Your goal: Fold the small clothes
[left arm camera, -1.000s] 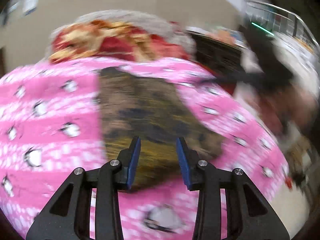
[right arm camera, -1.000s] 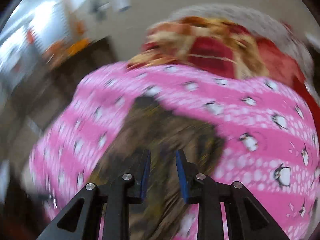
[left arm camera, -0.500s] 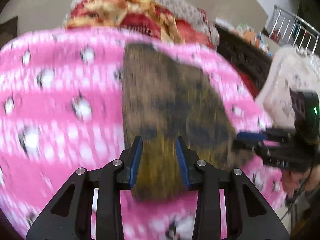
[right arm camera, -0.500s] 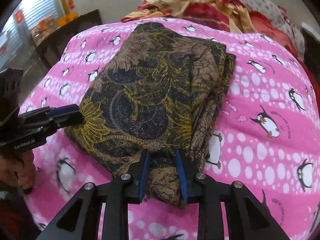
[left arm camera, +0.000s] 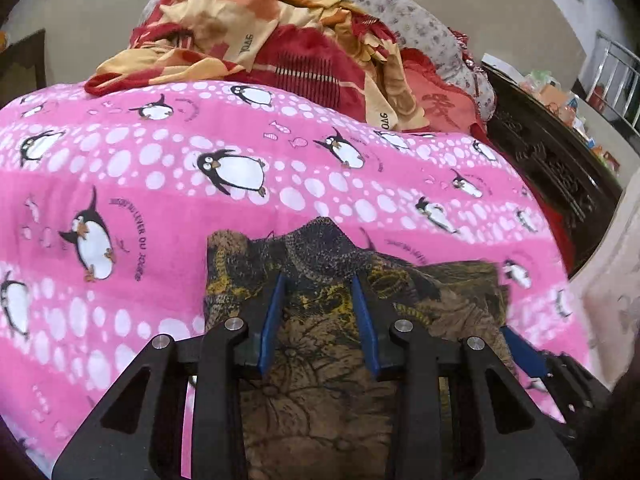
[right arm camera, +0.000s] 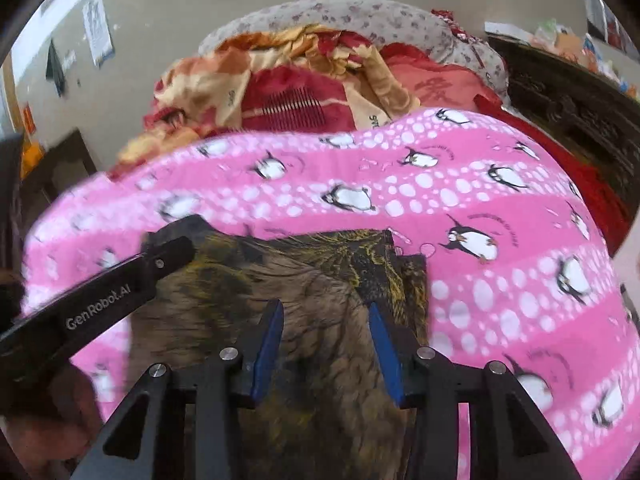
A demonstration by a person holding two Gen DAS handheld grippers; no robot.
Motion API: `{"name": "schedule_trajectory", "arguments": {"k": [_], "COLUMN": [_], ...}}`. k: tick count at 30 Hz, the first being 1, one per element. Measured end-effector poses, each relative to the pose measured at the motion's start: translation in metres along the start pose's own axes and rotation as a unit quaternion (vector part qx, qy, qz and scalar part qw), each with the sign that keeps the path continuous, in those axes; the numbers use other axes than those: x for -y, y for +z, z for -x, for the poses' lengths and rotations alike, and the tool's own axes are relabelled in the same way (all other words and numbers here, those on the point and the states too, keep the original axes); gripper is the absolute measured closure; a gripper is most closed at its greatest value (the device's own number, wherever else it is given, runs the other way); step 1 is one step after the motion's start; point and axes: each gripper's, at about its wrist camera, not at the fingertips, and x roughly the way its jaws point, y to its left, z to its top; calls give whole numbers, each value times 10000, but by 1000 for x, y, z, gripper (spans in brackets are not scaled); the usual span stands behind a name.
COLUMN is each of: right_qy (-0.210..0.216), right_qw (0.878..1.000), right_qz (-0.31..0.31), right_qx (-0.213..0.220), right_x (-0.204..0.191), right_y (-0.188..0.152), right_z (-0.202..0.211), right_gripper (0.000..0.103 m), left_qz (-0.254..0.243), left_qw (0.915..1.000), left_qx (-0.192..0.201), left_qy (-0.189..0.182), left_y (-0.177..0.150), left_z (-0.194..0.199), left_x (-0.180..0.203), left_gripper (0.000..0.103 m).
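Note:
A brown cloth with a yellow and black pattern (left arm camera: 452, 296) lies folded on a pink penguin blanket (left arm camera: 200, 160). My left gripper (left arm camera: 318, 280) hangs low over the cloth's far left part. Its jaws stand partly apart, and the cloth lies under them with a raised peak just past the tips. My right gripper (right arm camera: 325, 306) is over the cloth (right arm camera: 312, 264) near its far right corner. Its jaws are opening, and the pads press on nothing. The other view shows each tool at its edge: the right gripper (left arm camera: 520, 352) and the left gripper (right arm camera: 168, 256).
A heap of red and orange blankets (left arm camera: 280, 52) and a grey flowered cushion (left arm camera: 400, 12) lie behind the pink blanket (right arm camera: 480, 200). Dark carved wooden furniture (left arm camera: 552, 160) stands on the right. A hand (right arm camera: 36, 432) holds the left tool.
Both grippers have moved forward over the cloth to its far end. The cloth now looks shorter, with layered edges at its far right corner. The right jaws have widened.

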Motion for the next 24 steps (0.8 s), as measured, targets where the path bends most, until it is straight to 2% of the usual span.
{"name": "schedule_trajectory", "arguments": {"k": [1, 3, 7, 9, 12, 14, 15, 16, 18, 20, 21, 22, 24], "right_qy": [99, 584, 677, 664, 765, 979, 1104, 1250, 1307, 1406, 1471, 1636, 2016], "right_qw": [9999, 9969, 9960, 9962, 9952, 9923, 9901, 9874, 9863, 9850, 9837, 9804, 9723], "right_qz": [-4, -527, -570, -555, -607, -757, -847, -912, -967, -991, -1005, -1036, -1117], "right_qx": [-63, -53, -77, -81, -69, -101, -164, -316, -296, 90, 227, 361, 381], "right_x": [4, 23, 24, 22, 24, 30, 34, 39, 50, 64, 72, 83, 97], "right_y": [-8, -12, -12, -12, -13, -13, -13, -9, -2, 0, -2, -6, -17], "right_z": [-14, -20, -23, -24, -24, -25, -25, -23, -5, 22, 34, 48, 57], "right_gripper": [59, 57, 55, 54, 53, 50, 50, 50, 50, 47, 44, 37, 29], "left_qz": [-101, -172, -193, -267, -487, -361, -293, -196, -13, 228, 429, 608, 953], "left_qw": [9999, 9995, 9994, 9995, 9975, 9973, 9980, 9987, 9988, 9961, 9930, 9891, 9756], "left_qx": [89, 235, 265, 132, -468, -521, -436, -309, -129, -338, -513, -686, -1106], "left_qy": [33, 83, 137, 134, -197, -362, -356, -345, -472, -779, -971, -1153, -1638], "left_y": [-5, -8, -7, -2, 17, 22, 20, 17, 1, -20, -32, -44, -72], "left_z": [-2, -5, -9, -9, 3, 30, 42, 56, 76, 76, 71, 65, 46], "left_x": [1, 2, 2, 4, -2, -20, -28, -39, -60, -77, -83, -86, -85], "left_gripper": [69, 68, 67, 67, 66, 55, 33, 19, 16, 16, 16, 16, 16]}}
